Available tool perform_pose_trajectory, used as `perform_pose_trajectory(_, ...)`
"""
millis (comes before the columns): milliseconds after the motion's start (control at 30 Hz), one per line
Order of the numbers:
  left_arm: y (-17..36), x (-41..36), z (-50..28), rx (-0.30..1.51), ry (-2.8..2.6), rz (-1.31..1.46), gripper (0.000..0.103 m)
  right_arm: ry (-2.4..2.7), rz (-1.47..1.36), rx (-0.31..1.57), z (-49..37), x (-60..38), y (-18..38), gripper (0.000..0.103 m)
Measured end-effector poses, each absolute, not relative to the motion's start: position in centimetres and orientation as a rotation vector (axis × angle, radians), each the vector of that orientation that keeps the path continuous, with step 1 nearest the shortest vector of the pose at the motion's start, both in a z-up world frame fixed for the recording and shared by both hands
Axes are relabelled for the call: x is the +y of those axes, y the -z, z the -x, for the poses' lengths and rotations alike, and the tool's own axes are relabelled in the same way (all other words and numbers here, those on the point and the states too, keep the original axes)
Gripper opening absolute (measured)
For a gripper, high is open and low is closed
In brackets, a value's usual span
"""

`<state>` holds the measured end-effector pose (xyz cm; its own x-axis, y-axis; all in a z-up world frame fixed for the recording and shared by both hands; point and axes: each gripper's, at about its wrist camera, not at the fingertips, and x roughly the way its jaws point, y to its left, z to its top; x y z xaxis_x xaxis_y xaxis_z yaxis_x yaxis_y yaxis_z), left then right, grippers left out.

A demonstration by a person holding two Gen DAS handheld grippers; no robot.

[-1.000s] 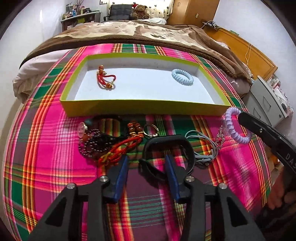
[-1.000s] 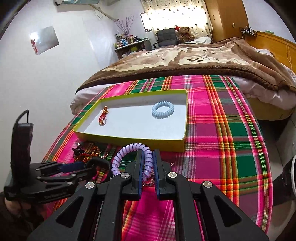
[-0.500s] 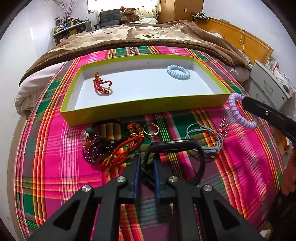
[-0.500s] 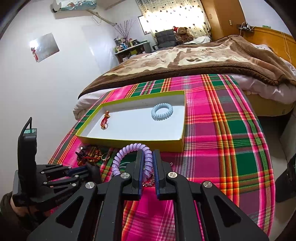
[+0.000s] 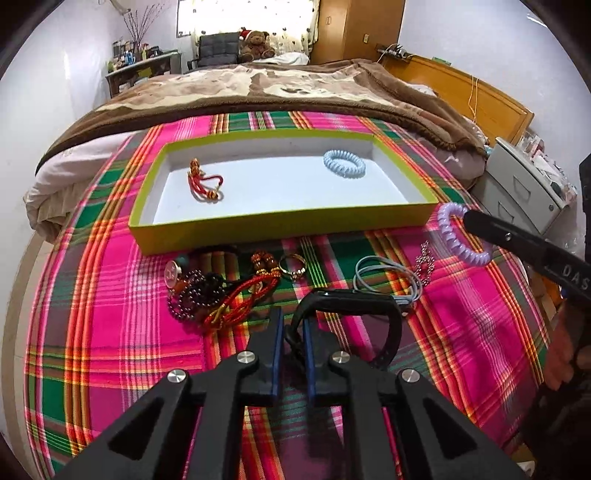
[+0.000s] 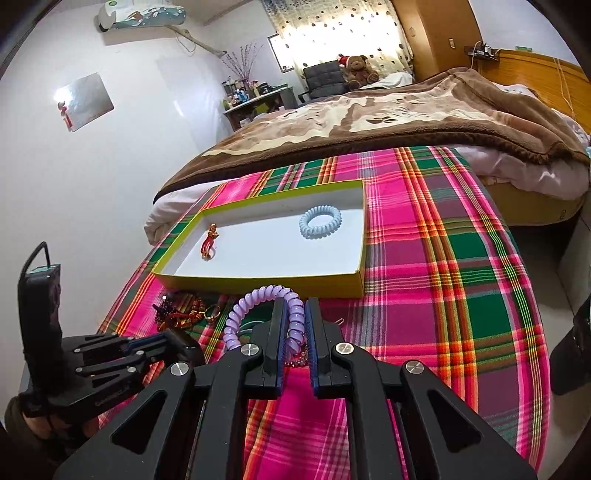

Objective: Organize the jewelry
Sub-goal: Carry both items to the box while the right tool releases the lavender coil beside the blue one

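Left wrist view: your left gripper has its jaws closed on the black band, near the front edge of the plaid blanket. Your right gripper pinches the purple spiral bracelet just before the right front corner of the green tray, which holds a blue spiral bracelet and a red cord bracelet.

Home bedroom: bed, teddy bear

Room bright. Daylight comes through curtained window at top middle. Shiny glare on wall panel, upper left. Corners dark, edges bent round. Far right edge of left view blurry.
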<state>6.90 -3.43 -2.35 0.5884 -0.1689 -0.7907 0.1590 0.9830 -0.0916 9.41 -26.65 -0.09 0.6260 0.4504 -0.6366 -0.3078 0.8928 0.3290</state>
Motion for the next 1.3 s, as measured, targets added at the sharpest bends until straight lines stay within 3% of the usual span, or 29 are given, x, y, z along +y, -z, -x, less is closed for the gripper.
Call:
perform_pose_trajectory(500, -1.3, -1.3, -7.5, 0.849, 0.215, 0.062, 0.01, -0.413, -0.185, 0.733, -9.3, -25.9, -2.3, 0.01)
perform_pose_trajectory(867, -3.2, 1.0, -12.1, 0.821, 0.187, 0.071, 0.01, -0.355, -0.161, 0.73, -12.5, -25.0, -2.9, 0.01)
perform_pose_trajectory(1300, -0.9, 1.8, -18.9, 0.889, 0.19, 0.11, 0.01, -0.286, -0.142, 0.821, -18.1, -24.4, -0.1, 0.01)
